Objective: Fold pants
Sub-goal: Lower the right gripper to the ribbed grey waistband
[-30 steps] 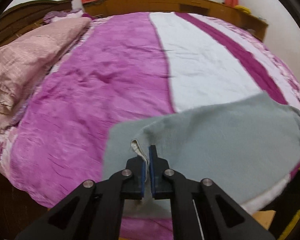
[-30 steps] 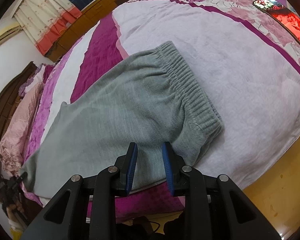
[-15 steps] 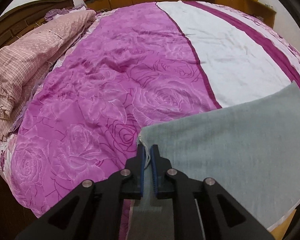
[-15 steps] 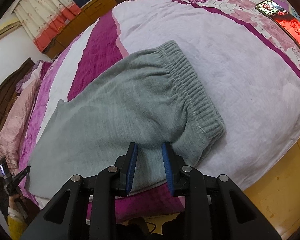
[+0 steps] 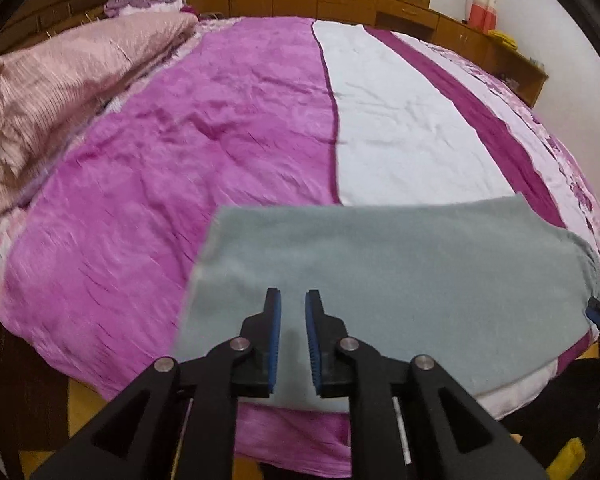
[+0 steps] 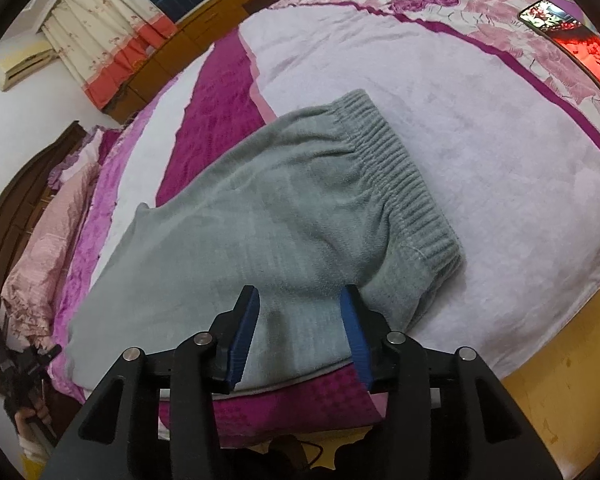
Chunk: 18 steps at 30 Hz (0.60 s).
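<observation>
pants (image 6: 260, 220) | near edge hidden behind right gripper (image 6: 300, 300) | leg end blurred

Let go w/ my left gripper (image 5: 292, 300): jaws have just been opening, hem corner of the pants (image 5: 380, 292) no longer pinched, nothing between them, cloth lies flat on the bedspread (image 5: 220, 140). My right gripper (image 6: 300, 300) jaws also just opened wider, over the pants near the waistband (image 6: 400, 192), not pinching cloth.
</observation>
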Available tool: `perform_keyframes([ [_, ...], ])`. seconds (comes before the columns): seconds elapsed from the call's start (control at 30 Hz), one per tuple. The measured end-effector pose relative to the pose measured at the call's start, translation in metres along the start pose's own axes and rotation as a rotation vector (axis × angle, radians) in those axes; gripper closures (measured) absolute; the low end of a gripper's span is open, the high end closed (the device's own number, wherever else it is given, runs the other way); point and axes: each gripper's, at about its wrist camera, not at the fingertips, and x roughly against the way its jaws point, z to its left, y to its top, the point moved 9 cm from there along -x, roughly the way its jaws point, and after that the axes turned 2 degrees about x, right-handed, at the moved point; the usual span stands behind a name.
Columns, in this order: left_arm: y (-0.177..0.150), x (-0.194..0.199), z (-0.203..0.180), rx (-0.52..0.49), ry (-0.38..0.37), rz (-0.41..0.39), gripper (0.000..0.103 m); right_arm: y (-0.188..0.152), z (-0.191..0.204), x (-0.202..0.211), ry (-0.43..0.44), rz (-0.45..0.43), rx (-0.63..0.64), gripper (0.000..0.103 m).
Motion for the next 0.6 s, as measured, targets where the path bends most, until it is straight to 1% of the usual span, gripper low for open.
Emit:
perform_keyframes([
  [0.07, -0.011, -0.011, -0.009, 0.012, 0.003, 0.032, 0.090, 0.000, -0.004, 0.008, -0.003, -0.027, -0.001, 0.067],
  [0.13, -0.021, -0.023, -0.015, 0.003, 0.007, 0.068, 0.090, -0.001, -0.013, 0.019, -0.045, -0.055, -0.005, 0.067],
  [0.17, -0.026, -0.028, -0.016, -0.015, 0.030, 0.083, 0.090, -0.001, -0.017, 0.024, -0.063, -0.066, -0.003, 0.067],
  [0.2, -0.028, -0.030, -0.016, -0.022, 0.034, 0.077, 0.090, -0.002, -0.019, 0.028, -0.068, -0.072, -0.001, 0.067],
  [0.27, -0.029, -0.031, -0.015, 0.000, 0.015, 0.073, 0.090, -0.007, -0.024, 0.036, -0.067, -0.074, -0.013, 0.067],
  [0.33, -0.030, -0.033, -0.011, 0.044, -0.022, 0.082, 0.090, -0.013, -0.030, 0.036, -0.077, -0.062, -0.034, 0.064],
  [0.43, -0.032, -0.035, -0.004, 0.124, -0.075, 0.090, 0.089, -0.016, -0.031, 0.033, -0.031, -0.044, -0.078, 0.064],
  [0.47, -0.033, -0.035, -0.003, 0.138, -0.085, 0.089, 0.089, -0.016, -0.031, 0.031, -0.031, -0.039, -0.081, 0.064],
  [0.53, -0.033, -0.035, -0.002, 0.144, -0.090, 0.084, 0.089, -0.013, -0.031, 0.025, -0.046, -0.027, -0.081, 0.064],
  [0.6, -0.033, -0.034, -0.003, 0.138, -0.077, 0.079, 0.089, -0.009, -0.031, 0.018, -0.061, -0.014, -0.083, 0.064],
])
